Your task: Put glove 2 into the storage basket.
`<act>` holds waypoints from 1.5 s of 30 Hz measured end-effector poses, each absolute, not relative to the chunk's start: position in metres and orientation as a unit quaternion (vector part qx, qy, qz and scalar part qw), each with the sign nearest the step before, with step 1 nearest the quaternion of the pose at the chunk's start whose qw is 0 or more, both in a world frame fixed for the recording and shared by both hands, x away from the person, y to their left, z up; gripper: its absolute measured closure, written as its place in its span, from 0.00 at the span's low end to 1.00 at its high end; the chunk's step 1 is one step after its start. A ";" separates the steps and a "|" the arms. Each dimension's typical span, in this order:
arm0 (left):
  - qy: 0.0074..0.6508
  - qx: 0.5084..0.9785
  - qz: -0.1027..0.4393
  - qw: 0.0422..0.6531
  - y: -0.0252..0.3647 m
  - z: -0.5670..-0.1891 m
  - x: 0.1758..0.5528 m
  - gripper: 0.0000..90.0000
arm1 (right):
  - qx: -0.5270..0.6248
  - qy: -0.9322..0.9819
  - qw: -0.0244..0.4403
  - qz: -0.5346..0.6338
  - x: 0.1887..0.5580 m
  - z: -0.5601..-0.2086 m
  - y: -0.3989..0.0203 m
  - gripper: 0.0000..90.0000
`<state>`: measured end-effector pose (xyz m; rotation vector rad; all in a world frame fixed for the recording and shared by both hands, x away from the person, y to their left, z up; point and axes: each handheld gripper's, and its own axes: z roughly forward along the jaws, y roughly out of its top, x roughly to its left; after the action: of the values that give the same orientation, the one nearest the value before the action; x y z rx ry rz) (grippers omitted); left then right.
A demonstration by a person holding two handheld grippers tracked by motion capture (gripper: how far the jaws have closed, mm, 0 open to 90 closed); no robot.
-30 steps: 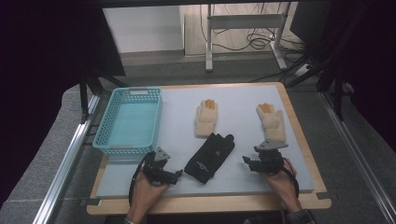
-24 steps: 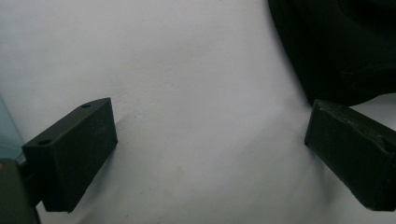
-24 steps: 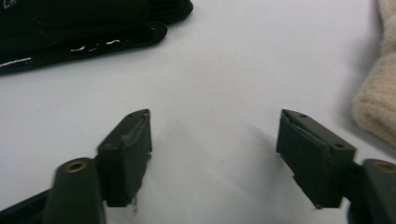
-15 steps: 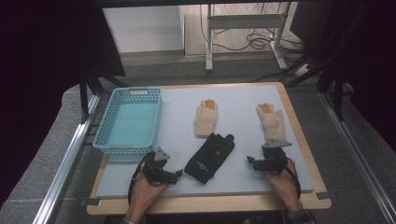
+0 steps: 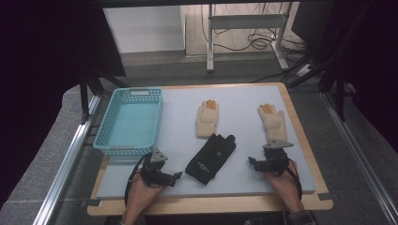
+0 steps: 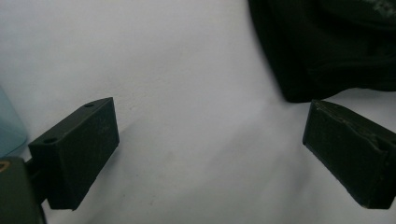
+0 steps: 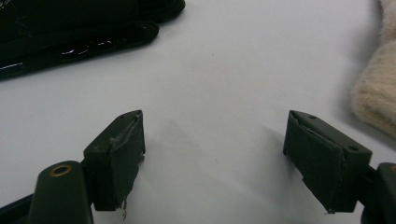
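Both claws are resting low near the front edge of the counter (image 5: 300, 140), jaws spread wide and holding nothing. The left claw (image 5: 174, 176) is sitting just left of the black glove (image 5: 211, 156), which is lying at the front middle. The right claw (image 5: 252, 163) is sitting right of that glove, below the cream glove (image 5: 272, 121) by the right edge. A second cream glove (image 5: 207, 118) is lying mid-counter, touching the black one, and the teal basket (image 5: 130, 121) is standing empty at the left edge.

I'm guessing the risk is a pinch on soft fabric: a shallow bite could drag a glove or catch its neighbour where they touch.

Compared with a second ago, the right claw has drawn back slightly toward the front edge; the left is sitting as before.
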<state>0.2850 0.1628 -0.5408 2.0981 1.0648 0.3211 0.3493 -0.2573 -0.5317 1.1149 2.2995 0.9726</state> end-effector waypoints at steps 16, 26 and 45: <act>0.379 0.831 0.112 0.391 0.117 -0.510 0.292 0.04 | 0.400 0.823 0.202 0.348 0.349 -0.532 -0.257 0.22; 0.365 0.855 0.097 0.355 0.066 -0.507 0.323 0.01 | 0.401 0.823 0.201 0.348 0.349 -0.532 -0.258 0.22; 0.360 0.882 0.109 0.285 0.024 -0.529 0.335 0.05 | 0.401 0.823 0.201 0.349 0.350 -0.532 -0.258 0.22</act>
<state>0.3347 0.0240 -0.5287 2.3578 0.9632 0.2912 0.3495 -0.2576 -0.5318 1.1195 2.2999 0.9739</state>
